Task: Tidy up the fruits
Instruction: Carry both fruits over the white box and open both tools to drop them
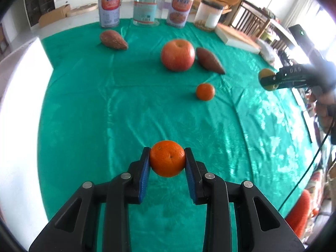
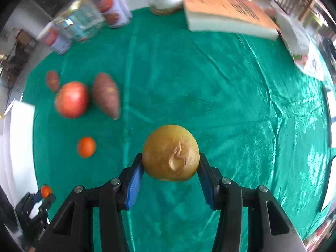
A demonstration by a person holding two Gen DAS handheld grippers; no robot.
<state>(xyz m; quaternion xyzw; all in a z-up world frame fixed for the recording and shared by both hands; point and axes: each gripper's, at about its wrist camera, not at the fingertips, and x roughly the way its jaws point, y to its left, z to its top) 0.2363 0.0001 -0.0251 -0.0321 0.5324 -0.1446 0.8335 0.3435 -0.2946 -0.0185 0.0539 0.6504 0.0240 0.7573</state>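
Left gripper (image 1: 167, 159): its fingers are clenched on a small orange (image 1: 167, 158), blue pads pressing both flanks, the fruit raised off the green surface (image 1: 105, 115).
Right gripper (image 2: 170, 163): its fingers grasp a yellow-brown round fruit (image 2: 170, 152), one pad on each side, wrinkled end facing the camera; it hangs clear of the surface.
Second small orange (image 1: 205, 91): lying on the surface, ahead of the left fingers and to their right; ahead-left of the right fingers.
Apple (image 1: 177, 55): farther ahead of the left fingers than that orange, resting on the surface.
Near sweet potato (image 1: 209, 60): just beside the apple on its right, whether touching cannot be told.
Far sweet potato (image 1: 113, 40): well ahead and left of the left fingers, apart from the apple.
Cans and jars (image 1: 109, 9): in a row at the far edge of the surface, beyond all the produce.
Book (image 2: 229, 14): far ahead-right of the right fingers, at the surface edge.
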